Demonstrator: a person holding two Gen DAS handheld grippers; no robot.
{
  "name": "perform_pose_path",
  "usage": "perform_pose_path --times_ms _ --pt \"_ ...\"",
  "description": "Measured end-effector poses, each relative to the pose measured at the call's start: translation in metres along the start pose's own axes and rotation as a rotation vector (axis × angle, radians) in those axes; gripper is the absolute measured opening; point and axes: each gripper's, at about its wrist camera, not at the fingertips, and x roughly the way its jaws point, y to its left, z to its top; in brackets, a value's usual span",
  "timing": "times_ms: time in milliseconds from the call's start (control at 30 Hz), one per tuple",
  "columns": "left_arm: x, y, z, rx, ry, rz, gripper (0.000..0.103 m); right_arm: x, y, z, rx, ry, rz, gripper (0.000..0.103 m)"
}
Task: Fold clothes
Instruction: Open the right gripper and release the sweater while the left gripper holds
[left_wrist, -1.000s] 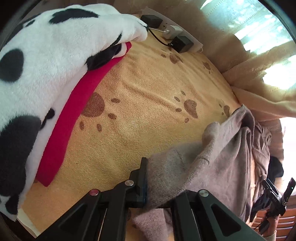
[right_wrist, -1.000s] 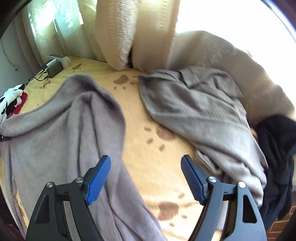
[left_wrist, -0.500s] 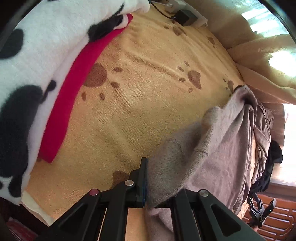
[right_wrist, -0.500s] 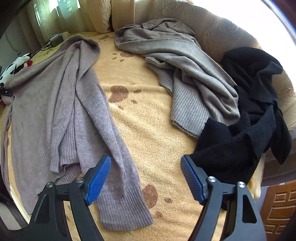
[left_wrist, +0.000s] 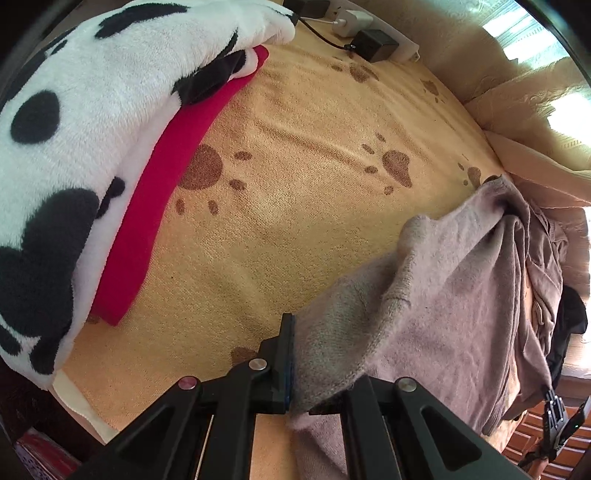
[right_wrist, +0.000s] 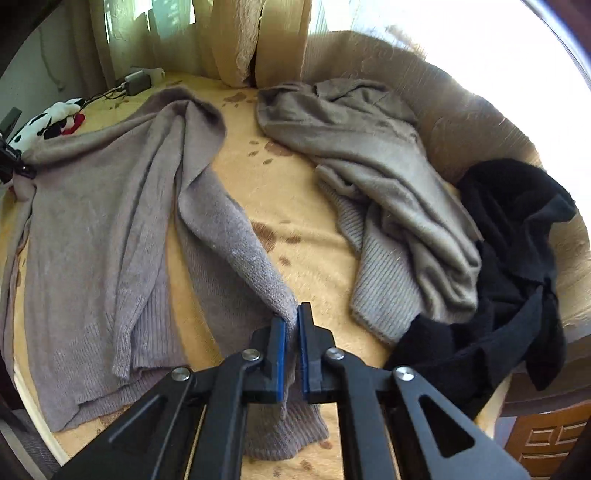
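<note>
Paw-print blanket under mauve sweater, sleeve pinched in just-closed right claw, shoulder in left claw.

Daylit room, strong backlight, heavy fisheye curve

Sun through the curtains blows the right wrist view's upper right corner to pure white and glares at the left wrist view's right edge. The yellow bedspread is evenly lit, with soft shadows in the fabric folds. Both views bend and darken at the rims; the focus is mostly sharp.
</note>
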Motion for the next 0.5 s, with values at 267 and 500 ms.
perform_pose_path --times_ms 267,500 --pt "0.017 0.01 0.003 -0.002 0.025 -0.012 0.004 -0.011 -0.065 0.083 -0.023 -0.078 -0.382 0.012" --pt "0.02 0.025 0.009 0.008 0.052 -0.058 0.004 0.021 -0.057 0.097 0.022 -0.023 -0.327 0.094"
